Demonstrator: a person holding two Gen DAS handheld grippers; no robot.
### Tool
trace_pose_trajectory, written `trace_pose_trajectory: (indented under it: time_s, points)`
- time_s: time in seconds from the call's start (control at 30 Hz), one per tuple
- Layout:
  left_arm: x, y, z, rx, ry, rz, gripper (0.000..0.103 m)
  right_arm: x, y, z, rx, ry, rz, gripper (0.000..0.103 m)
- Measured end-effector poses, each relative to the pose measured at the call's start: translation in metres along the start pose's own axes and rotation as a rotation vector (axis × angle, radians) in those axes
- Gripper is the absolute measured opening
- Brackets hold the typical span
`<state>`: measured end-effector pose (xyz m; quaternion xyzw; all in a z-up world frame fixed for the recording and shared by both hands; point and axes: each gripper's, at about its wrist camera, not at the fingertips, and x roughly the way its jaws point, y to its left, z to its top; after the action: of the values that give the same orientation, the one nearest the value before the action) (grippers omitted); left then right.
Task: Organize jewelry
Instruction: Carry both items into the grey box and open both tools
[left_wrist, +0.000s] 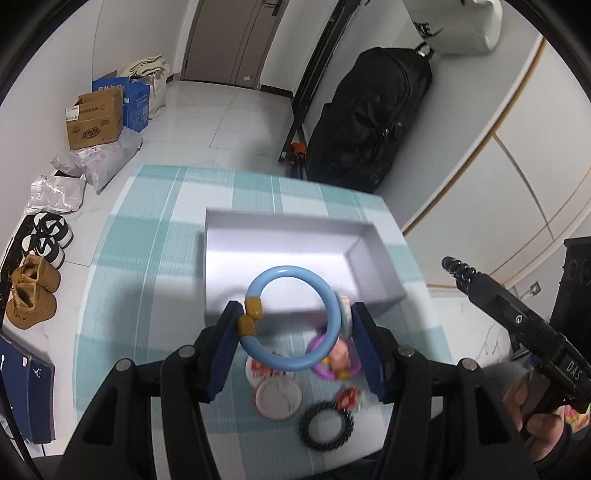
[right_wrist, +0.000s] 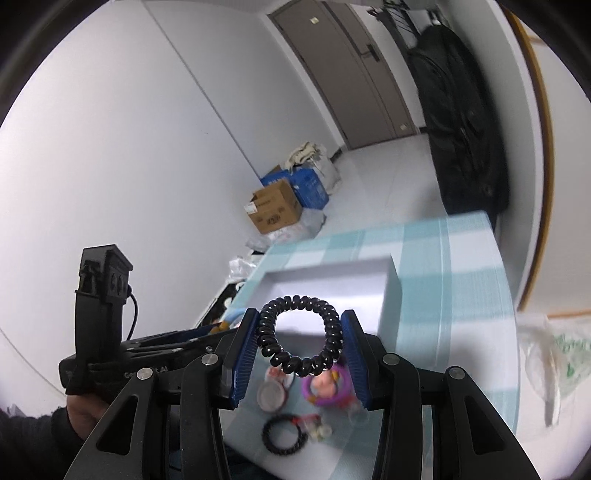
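Left wrist view shows your worktop (left_wrist: 155, 236) under its teal-and-white checked cloth, with the open white box (left_wrist: 376, 266) lying on its far half and nothing visible inside.

Both of your grippers are loaded and raised above the worktop just near of that box, so you look to be mid-carry, bringing two pieces to it at once.

Your left gripper (left_wrist: 295, 332) has its fingers closed on the blue bangle (left_wrist: 334, 314) with the mustard beads, which stands upright between the pads over the box's near wall. Your right gripper (right_wrist: 299, 339), seen in the right wrist view, has its fingers clamped on a black coil band (right_wrist: 332, 321), also upright, with the box just beyond it.

On the cloth below, near of the box, lie a round white-lidded tub (left_wrist: 277, 398), a purple ring toy (left_wrist: 332, 360) with a pink figure, a second black coil band (left_wrist: 327, 426) and a small red charm (left_wrist: 349, 397), all close together.

Next, I judge you need to carry each piece forward past the near wall, lower it into the box, and only then part the fingers. Keep the two grippers apart as they converge over the box, and set the rigid bangle down low, since it may roll.
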<state>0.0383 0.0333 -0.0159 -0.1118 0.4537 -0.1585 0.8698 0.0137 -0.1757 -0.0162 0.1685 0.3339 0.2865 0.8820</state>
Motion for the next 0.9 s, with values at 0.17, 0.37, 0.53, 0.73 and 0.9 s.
trace_pose_trajectory:
  time_s: [0.17, 0.37, 0.53, 0.73, 0.9]
  points:
    - [0.005, 0.001, 0.015, 0.01, 0.003, 0.008, 0.054, 0.021, -0.004, 0.028, -0.003, 0.028, 0.014, 0.043]
    - [0.024, 0.005, 0.029, -0.001, 0.036, 0.002, 0.054, 0.058, -0.014, 0.041, -0.013, 0.118, 0.038, 0.043]
    - [0.039, 0.011, 0.036, -0.034, 0.084, -0.032, 0.054, 0.079, -0.025, 0.04, 0.005, 0.17, 0.037, 0.043]
    - [0.05, 0.014, 0.039, -0.055, 0.126, -0.047, 0.054, 0.098, -0.04, 0.038, 0.033, 0.236, 0.041, 0.045]
    - [0.051, 0.016, 0.041, -0.053, 0.121, -0.052, 0.054, 0.105, -0.045, 0.038, 0.037, 0.245, 0.046, 0.045]
